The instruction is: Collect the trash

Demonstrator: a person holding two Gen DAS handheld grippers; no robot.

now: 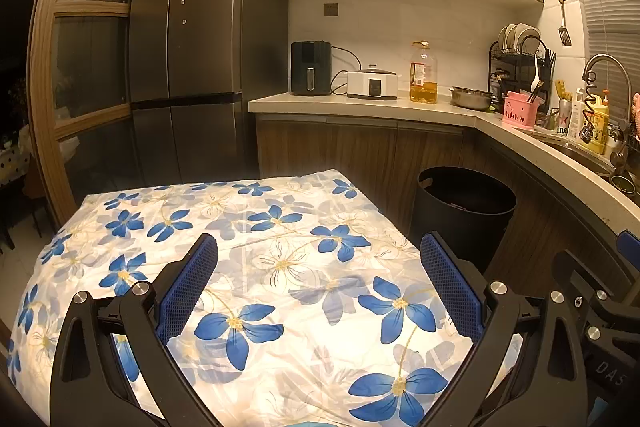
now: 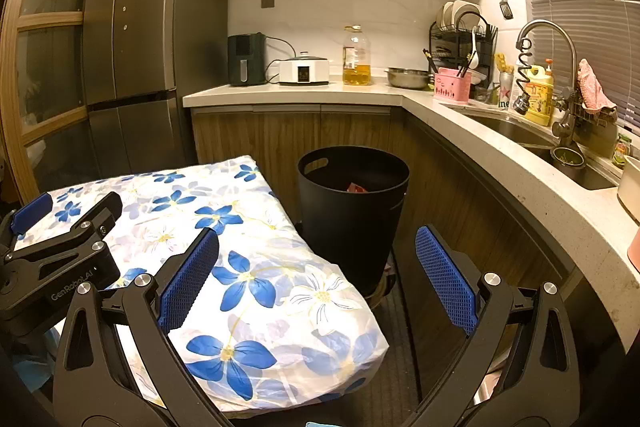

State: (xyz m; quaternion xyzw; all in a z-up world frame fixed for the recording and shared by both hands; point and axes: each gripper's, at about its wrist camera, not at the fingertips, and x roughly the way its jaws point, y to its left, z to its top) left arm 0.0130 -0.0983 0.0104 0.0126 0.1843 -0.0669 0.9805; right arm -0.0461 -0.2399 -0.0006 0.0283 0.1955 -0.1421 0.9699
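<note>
A black trash bin (image 2: 352,211) stands on the floor between the table and the cabinets; something red (image 2: 357,188) lies inside it. The left wrist view shows the same bin (image 1: 466,211) at the right, past the table's corner. My left gripper (image 1: 318,249) hovers open over the blue-flowered tablecloth (image 1: 256,267) with nothing between its blue pads. My right gripper (image 2: 318,239) is open too, hanging over the table's right edge and pointing toward the bin. The left gripper's body (image 2: 60,251) also shows at the left of the right wrist view. No loose trash shows on the cloth.
An L-shaped counter (image 2: 440,107) carries an air fryer (image 2: 246,59), a cooker (image 2: 304,69), an oil bottle (image 2: 356,57), a steel bowl (image 2: 408,77), a dish rack (image 2: 460,43) and a sink (image 2: 520,135). A tall fridge (image 1: 200,47) stands behind the table.
</note>
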